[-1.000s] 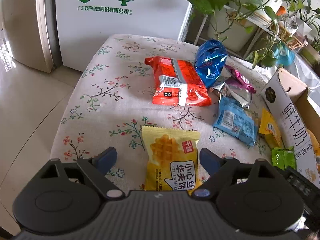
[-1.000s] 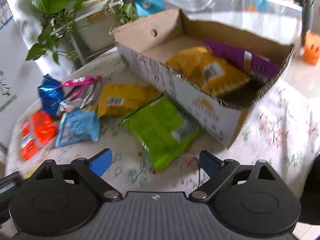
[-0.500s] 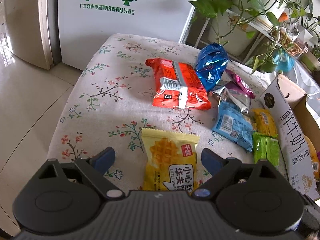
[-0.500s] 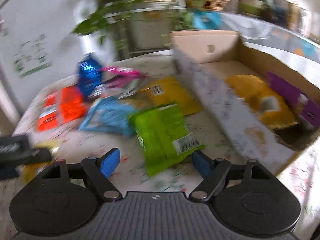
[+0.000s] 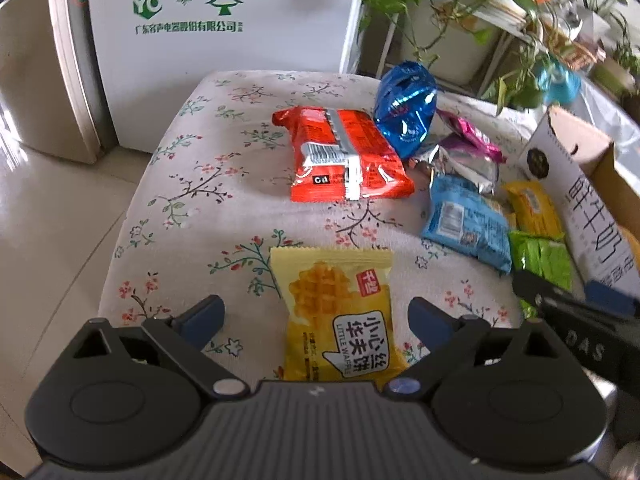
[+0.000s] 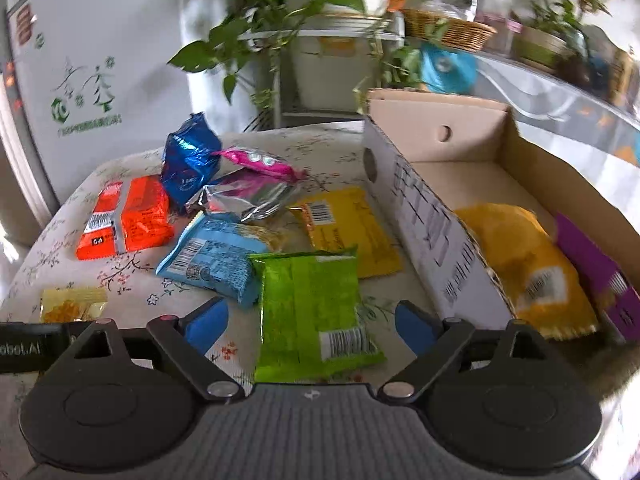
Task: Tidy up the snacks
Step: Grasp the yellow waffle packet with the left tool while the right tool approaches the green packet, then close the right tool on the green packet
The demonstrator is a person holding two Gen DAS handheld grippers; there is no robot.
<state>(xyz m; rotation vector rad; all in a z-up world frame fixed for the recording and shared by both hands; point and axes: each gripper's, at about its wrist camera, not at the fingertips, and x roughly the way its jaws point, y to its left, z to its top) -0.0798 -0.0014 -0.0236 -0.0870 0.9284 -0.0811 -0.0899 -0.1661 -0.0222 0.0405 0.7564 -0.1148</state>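
Both claws are opening and grip nothing: the left gripper (image 5: 316, 314) straddles the waffle pack (image 5: 338, 312), while the right gripper (image 6: 310, 326) has swung from the box (image 6: 432, 216) to straddle the green pack (image 6: 312, 312), so both pickups are pending.

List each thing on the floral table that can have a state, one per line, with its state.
left gripper: jaws opening, astride the waffle packet, not gripping
right gripper: jaws opening, astride the green packet, not gripping
waffle packet: flat, sealed
green packet: flat, outside box
cardboard box: open, partly filled
blue foil bag: standing, crumpled
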